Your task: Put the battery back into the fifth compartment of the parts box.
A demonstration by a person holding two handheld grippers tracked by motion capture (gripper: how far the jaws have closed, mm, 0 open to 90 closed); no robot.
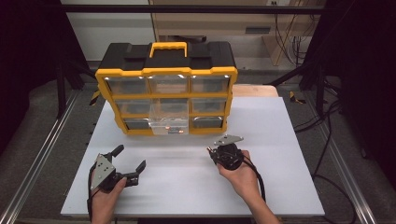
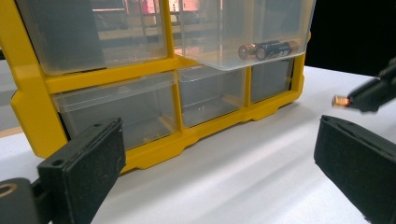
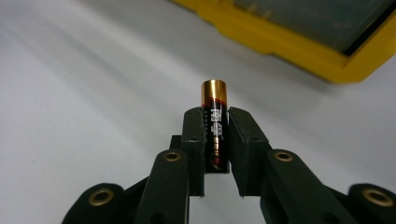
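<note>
Right tongs (image 3: 215,140) clamped on a battery (image 3: 215,126), copper end sticking out past the tips, above the surface (image 1: 280,154). Left tongs (image 1: 130,161) spread wide, holding nothing. Organizer (image 1: 166,88) ahead of both; open drawer (image 2: 243,32) has two batteries (image 2: 267,49).

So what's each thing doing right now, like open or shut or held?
Left hand-held gripper: open, holding nothing.
Right hand-held gripper: shut on a battery.
Battery: clamped between the jaws, gold end sticking out.
Middle drawer: pulled out, batteries lying inside.
Other drawers: pushed in.
Yellow organiser: standing upright on the table.
</note>
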